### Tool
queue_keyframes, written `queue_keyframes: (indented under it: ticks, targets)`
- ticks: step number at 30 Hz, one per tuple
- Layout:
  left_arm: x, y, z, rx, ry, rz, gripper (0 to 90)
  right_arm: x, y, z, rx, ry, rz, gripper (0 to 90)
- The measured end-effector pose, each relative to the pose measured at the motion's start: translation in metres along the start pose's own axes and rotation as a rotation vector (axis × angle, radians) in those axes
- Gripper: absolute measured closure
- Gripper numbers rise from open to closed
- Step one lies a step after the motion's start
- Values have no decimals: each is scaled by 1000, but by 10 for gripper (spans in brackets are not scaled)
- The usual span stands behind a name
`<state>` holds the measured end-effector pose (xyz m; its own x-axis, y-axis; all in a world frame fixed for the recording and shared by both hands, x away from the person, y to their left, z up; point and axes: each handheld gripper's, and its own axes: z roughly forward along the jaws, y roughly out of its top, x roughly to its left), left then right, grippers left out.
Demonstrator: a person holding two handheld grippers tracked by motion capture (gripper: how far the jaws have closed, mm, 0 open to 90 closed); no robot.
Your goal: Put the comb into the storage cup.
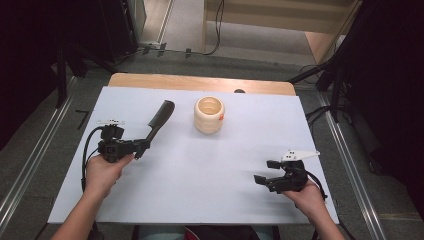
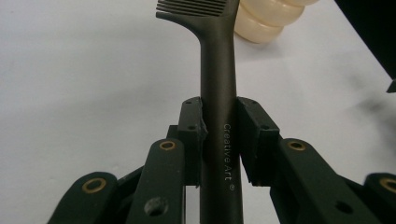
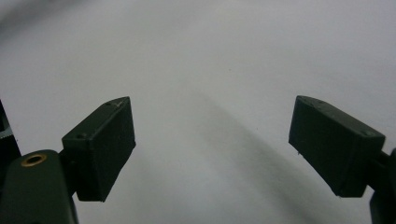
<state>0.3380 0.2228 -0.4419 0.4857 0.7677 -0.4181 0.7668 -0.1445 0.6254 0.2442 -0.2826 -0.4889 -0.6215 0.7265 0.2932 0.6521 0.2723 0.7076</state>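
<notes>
The left gripper point(image 1: 141, 147), left of centre in the high view, pinches the handle of the dark comb point(image 1: 159, 120), whose teeth point up-right toward the cream ribbed cup point(image 1: 209, 114) near the white table's point(image 1: 200, 175) far edge. The right gripper point(image 1: 265, 171), jaws spread wide with nothing between them, hovers at lower right, close to the near edge, with bare surface between both grippers.

In the left gripper view, the dark brown plastic comb point(image 2: 217, 70) loses its toothed end at the top edge, the lower handle runs off the bottom, and the cream ribbed ceramic cup point(image 2: 266, 21) sits partly behind it, cropped above.
</notes>
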Motion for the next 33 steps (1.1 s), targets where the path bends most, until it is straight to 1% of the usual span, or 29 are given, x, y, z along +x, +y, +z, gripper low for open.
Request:
queue_keyframes:
  ticks: [2, 8, 11, 14, 17, 18, 21, 26, 29, 33]
  targets:
    - [-2, 1, -1, -6, -19, 2, 732, 0, 0, 0, 1, 1, 1, 127]
    - [-9, 5, -3, -27, -55, 8, 732, 0, 0, 0, -1, 1, -2, 127]
    - [-12, 8, -3, -28, -74, 17, 732, 0, 0, 0, -1, 1, 1, 127]
    - [-15, 10, -3, -33, -110, 9, 732, 0, 0, 0, -2, 1, 0, 127]
    - [-18, 13, -3, -34, -127, 16, 732, 0, 0, 0, -2, 3, 1, 127]
    - [-20, 14, -3, -39, -126, 16, 732, 0, 0, 0, 0, 2, 0, 127]
    - [-24, 17, -3, -36, -149, 19, 732, 0, 0, -1, 1, 2, 0, 127]
    - [-32, 21, 2, -36, -178, 23, 732, 0, 0, -1, -2, 2, 1, 127]
    - [-39, 25, 7, -30, -213, 26, 732, 1, 0, -1, -4, 2, -1, 127]
    - [-50, 30, 15, -18, -232, 43, 732, 2, 1, -1, -4, 7, 5, 127]
